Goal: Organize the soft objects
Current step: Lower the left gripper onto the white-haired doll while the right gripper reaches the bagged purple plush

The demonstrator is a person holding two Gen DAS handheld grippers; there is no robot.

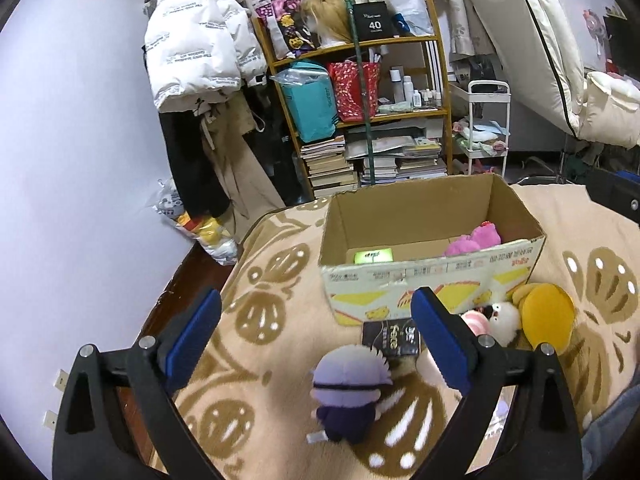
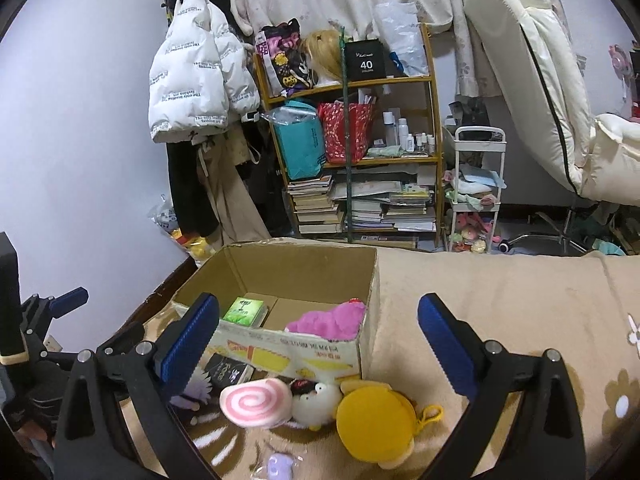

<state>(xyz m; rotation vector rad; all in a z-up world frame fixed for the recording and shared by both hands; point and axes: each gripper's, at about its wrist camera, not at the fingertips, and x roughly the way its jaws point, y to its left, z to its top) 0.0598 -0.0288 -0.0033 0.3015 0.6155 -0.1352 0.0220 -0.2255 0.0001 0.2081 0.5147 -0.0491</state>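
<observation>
Both the left tool [image 1: 316, 344] and the right tool [image 2: 319, 344] are held wide and empty above the blanket [image 2: 500, 280], since the pink toy [image 2: 332, 322] is already in the box [image 2: 296, 354], while other soft toys are left beside it.

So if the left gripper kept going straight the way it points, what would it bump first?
Probably the purple doll, lying between the open left gripper's fingers; the black packet and box come after. Depth is unclear.

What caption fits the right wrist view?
Open right tongs over cardboard box holding a pink plush.
</observation>
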